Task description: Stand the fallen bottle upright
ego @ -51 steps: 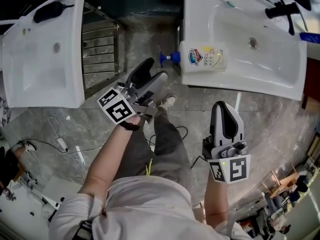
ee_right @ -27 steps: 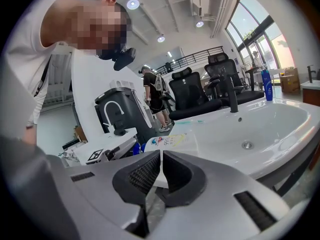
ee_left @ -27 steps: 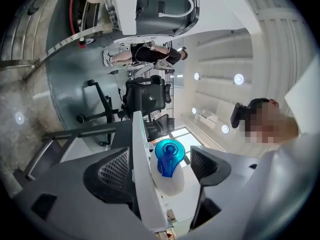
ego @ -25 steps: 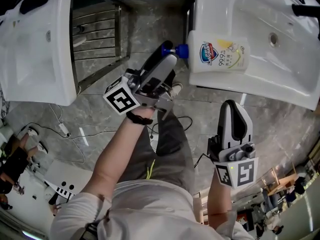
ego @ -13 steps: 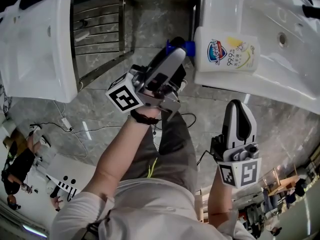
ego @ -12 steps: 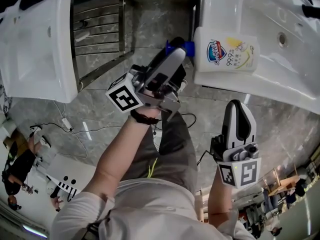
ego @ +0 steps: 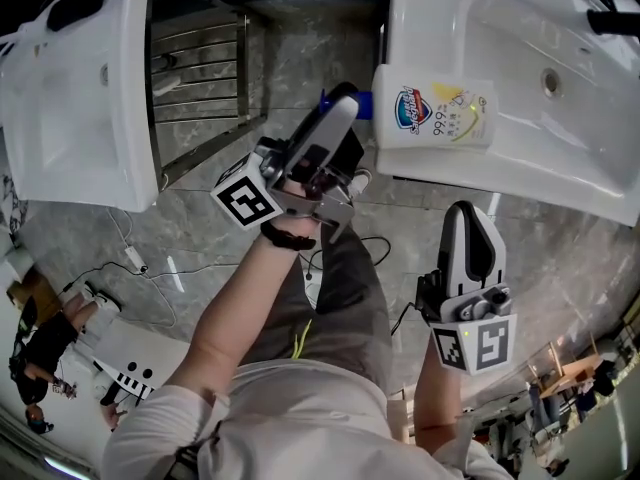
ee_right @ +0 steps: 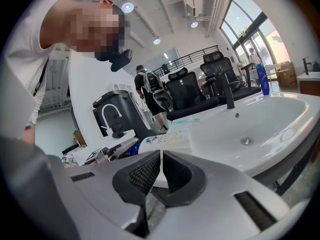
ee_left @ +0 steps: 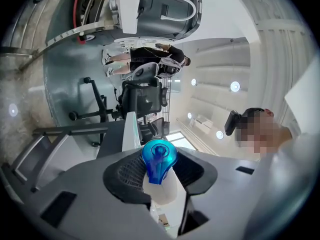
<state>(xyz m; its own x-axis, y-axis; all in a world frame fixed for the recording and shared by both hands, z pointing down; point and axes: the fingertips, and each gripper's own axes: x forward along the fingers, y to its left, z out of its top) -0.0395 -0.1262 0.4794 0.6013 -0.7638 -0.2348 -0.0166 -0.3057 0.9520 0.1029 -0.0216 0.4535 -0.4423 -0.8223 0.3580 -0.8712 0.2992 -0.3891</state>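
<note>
A white soap bottle (ego: 435,113) with a colourful label lies on its side on the front rim of the right-hand sink (ego: 560,163). Its blue pump (ego: 362,101) sticks out left over the rim. My left gripper (ego: 342,106) reaches up to that pump. In the left gripper view the blue pump (ee_left: 158,159) and the white neck (ee_left: 162,191) sit between the pads, which have just been closing and now press on them. My right gripper (ego: 470,218) hangs lower right, shut and empty (ee_right: 161,171), pointing at the bottle (ee_right: 160,140).
A second white sink (ego: 80,118) stands at the left, with a metal rack (ego: 195,78) in the gap between the two. A black faucet (ego: 615,23) rises at the right sink's far side. The grey stone floor shows cables (ego: 130,258) and my legs below.
My left gripper has risen from below the sink rim to the blue pump, and its jaws have closed round it. The right gripper has stayed where it was.
</note>
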